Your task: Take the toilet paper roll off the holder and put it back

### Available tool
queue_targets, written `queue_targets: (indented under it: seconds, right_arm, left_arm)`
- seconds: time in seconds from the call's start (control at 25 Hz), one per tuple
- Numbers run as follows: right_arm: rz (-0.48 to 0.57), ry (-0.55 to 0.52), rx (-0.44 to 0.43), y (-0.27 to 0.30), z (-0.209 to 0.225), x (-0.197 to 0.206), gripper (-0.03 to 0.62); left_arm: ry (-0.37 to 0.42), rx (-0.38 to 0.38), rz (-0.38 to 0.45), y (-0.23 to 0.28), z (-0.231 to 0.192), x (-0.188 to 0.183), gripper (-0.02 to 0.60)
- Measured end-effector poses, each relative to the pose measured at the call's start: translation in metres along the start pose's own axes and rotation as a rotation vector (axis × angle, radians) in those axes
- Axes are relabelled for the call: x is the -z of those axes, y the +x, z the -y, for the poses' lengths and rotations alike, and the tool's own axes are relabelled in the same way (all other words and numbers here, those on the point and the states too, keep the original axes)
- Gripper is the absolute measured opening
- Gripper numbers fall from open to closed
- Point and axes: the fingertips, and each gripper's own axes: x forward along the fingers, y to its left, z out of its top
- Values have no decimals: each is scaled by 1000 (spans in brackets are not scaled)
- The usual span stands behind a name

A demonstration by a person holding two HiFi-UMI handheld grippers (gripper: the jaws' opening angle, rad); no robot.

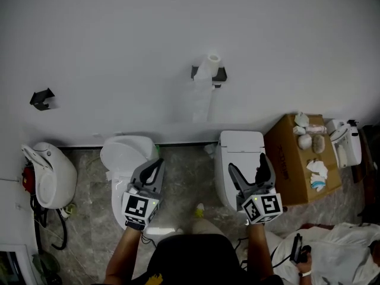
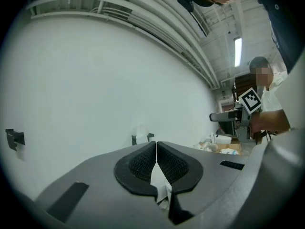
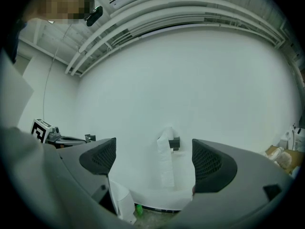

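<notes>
While both grippers hang low, the toilet paper roll (image 1: 212, 60) sits on its wall holder (image 1: 220, 74), well apart from them. The right gripper (image 1: 246, 165) has its jaws spread and frames the roll; the left gripper (image 1: 158, 162) is pressed together, empty. I think the right one should rise straight and take the roll by its sides — not by the loose tail (image 1: 202, 103).

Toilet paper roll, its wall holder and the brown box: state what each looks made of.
Toilet paper roll: soft white tissue, matte; a limp tail hangs down the wall.
Holder: a dark, hard-edged bracket, probably metal or plastic; too small to tell which.
Brown box: likely cardboard, with flat tan faces and a dull finish.
</notes>
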Motion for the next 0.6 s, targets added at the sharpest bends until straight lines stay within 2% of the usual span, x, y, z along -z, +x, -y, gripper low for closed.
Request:
queue_targets:
  seconds: [0.36,0.6]
  right_arm:
    - [-9,22,-44,70,65,-1,465]
    - [6,47,-51,98,111,-2,465]
  left_arm:
    - [1,-60,-17,84,-12,-8,18]
    - [-10,-147,-33,113,-27,-12,18]
